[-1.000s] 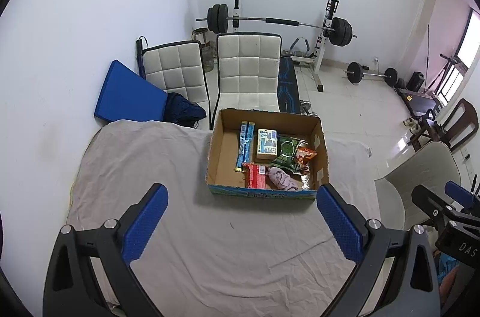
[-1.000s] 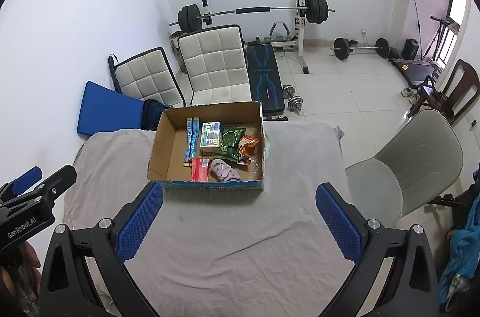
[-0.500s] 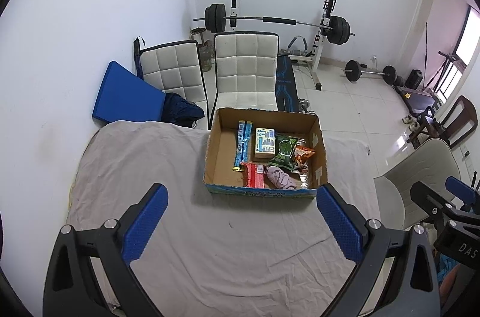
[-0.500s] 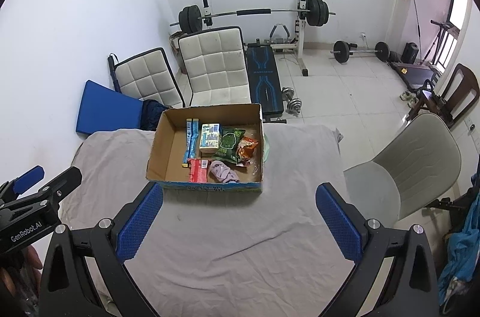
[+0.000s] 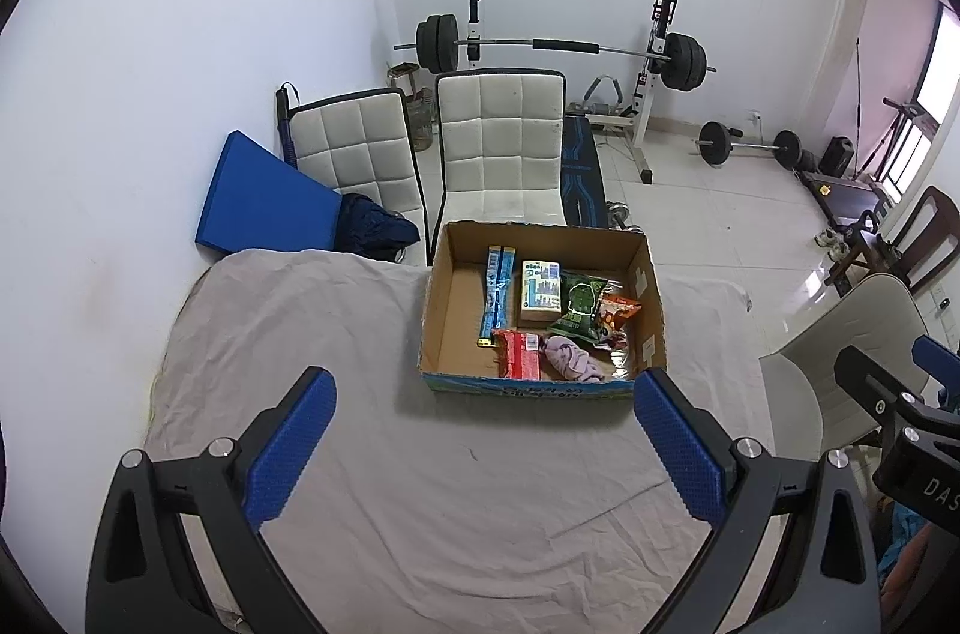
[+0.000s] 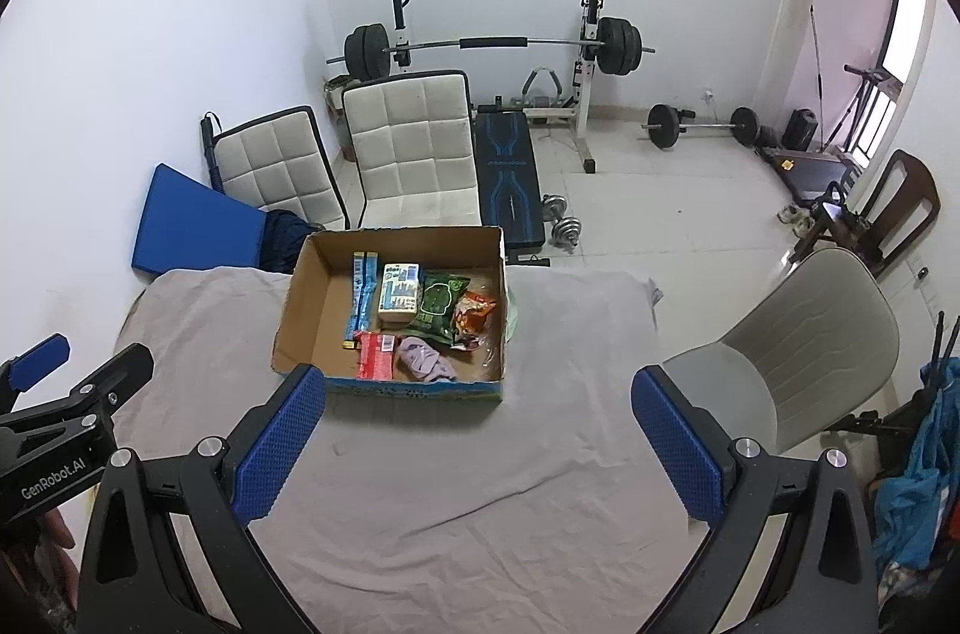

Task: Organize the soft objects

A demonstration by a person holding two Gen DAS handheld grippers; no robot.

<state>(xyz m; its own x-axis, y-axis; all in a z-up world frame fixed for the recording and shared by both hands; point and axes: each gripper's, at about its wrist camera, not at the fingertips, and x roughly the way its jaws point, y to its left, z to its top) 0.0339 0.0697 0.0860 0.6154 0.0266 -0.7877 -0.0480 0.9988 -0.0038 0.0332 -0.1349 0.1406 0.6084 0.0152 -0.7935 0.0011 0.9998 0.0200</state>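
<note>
An open cardboard box [image 5: 443,310] stands at the far edge of a table under a grey cloth [image 5: 420,484]. Inside lie a blue packet [image 5: 497,292], a white and blue pack [image 5: 540,290], a green snack bag [image 5: 577,308], an orange bag [image 5: 618,314], a red pack [image 5: 521,353] and a crumpled lilac cloth [image 5: 570,359]. The box also shows in the right wrist view [image 6: 300,310]. My left gripper [image 5: 483,445] is open and empty, held above the cloth short of the box. My right gripper [image 6: 477,445] is open and empty, likewise short of the box.
Two white padded chairs [image 5: 501,141] and a blue mat [image 5: 258,202] stand behind the table. A beige chair [image 6: 804,352] stands to its right. A barbell rack [image 6: 492,45] and weights are at the back wall. The other gripper shows at each view's edge [image 6: 54,430].
Both grippers have drifted slightly; the box sits a little higher and farther in both views. The jaws stay open.
</note>
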